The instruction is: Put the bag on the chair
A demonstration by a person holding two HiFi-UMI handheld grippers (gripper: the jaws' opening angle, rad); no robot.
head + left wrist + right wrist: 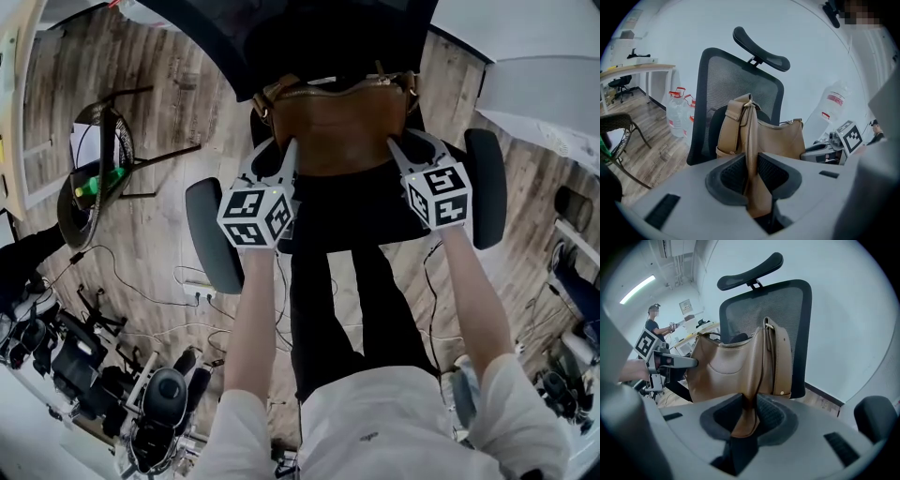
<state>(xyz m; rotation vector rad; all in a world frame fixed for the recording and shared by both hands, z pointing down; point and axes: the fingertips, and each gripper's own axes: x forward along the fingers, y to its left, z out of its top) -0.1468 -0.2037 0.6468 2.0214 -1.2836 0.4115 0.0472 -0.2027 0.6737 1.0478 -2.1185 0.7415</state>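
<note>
A tan leather bag (336,127) rests upright against the back of a black office chair (487,187). My left gripper (286,155) is shut on the bag's left end; its dark pads (731,176) pinch a fold of leather (752,154). At the bag's right end my right gripper (398,150) is shut too, with leather (747,413) squeezed between its pads (771,416). The chair's mesh back (736,84) and headrest (750,273) rise behind the bag (780,138) (726,366) in both gripper views.
The chair's armrests (208,234) flank my arms on both sides. A wire chair (98,169) stands on the wooden floor to the left. Camera gear and cables (141,394) lie at lower left. Water jugs (677,112) stand beyond the chair. A person (654,326) is far off.
</note>
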